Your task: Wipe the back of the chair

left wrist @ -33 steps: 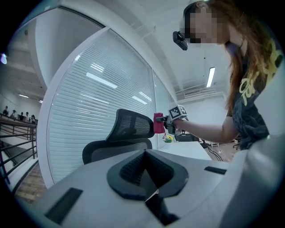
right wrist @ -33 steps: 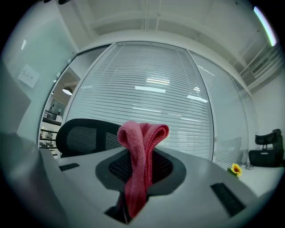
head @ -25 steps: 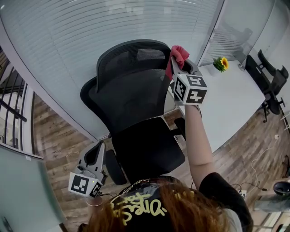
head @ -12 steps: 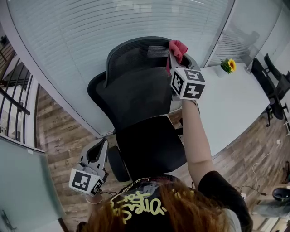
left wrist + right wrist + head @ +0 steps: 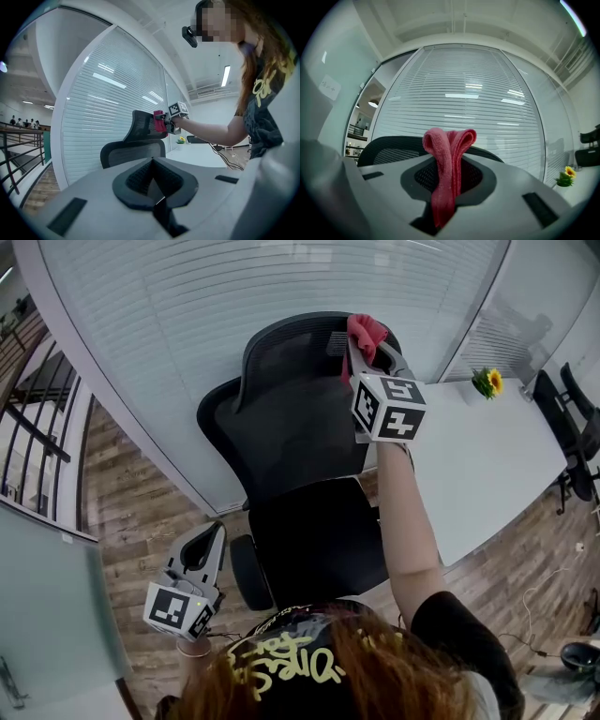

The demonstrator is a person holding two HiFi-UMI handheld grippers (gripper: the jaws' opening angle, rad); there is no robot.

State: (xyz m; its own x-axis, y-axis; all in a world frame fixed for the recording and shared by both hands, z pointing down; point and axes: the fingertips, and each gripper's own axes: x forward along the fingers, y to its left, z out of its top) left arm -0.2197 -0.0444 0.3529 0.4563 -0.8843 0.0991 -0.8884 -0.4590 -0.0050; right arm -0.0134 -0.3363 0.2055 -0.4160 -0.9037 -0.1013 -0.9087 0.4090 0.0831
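The right gripper [image 5: 368,348] is raised to the upper right edge of the black mesh chair [image 5: 300,427]. Its jaws are clamped tight on a folded pink cloth [image 5: 364,331]. The cloth bulges out above them and lies against the rim of the headrest [image 5: 286,348]. The left gripper [image 5: 200,549] hangs low beside the seat [image 5: 314,540], over the wooden floor [image 5: 141,521], with its jaws drawn together and nothing between them.

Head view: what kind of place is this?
Likely an office or meeting room: a black mesh chair on casters, a long white table, and a glass wall with blinds behind them.
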